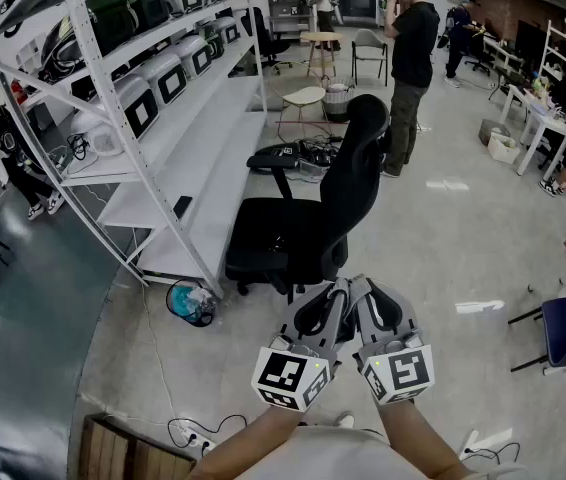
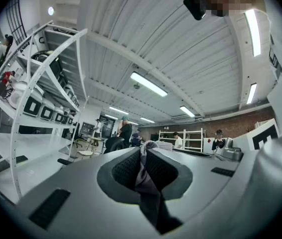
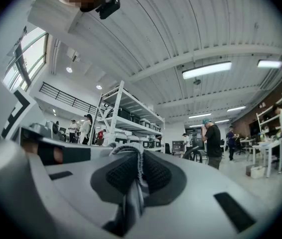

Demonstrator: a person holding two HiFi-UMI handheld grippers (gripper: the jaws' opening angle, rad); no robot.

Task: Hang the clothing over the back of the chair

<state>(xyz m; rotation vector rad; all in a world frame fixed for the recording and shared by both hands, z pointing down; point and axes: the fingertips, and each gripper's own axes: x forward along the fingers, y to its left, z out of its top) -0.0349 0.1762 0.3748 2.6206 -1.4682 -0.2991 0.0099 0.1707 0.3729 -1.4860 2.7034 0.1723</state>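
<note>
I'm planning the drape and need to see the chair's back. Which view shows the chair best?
The head view: the black chair shows nearly whole, side-on, with its backrest upright. The left gripper view catches only a small dark rounded bit of the chair beyond the jaws. The right gripper view shows only what looks like a dark curved sliver of it.

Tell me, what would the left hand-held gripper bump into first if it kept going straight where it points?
Probably the black office chair, which stands just ahead of the left hand-held gripper pinching the clothing. Depth is hard to judge, so that's a guess.
</note>
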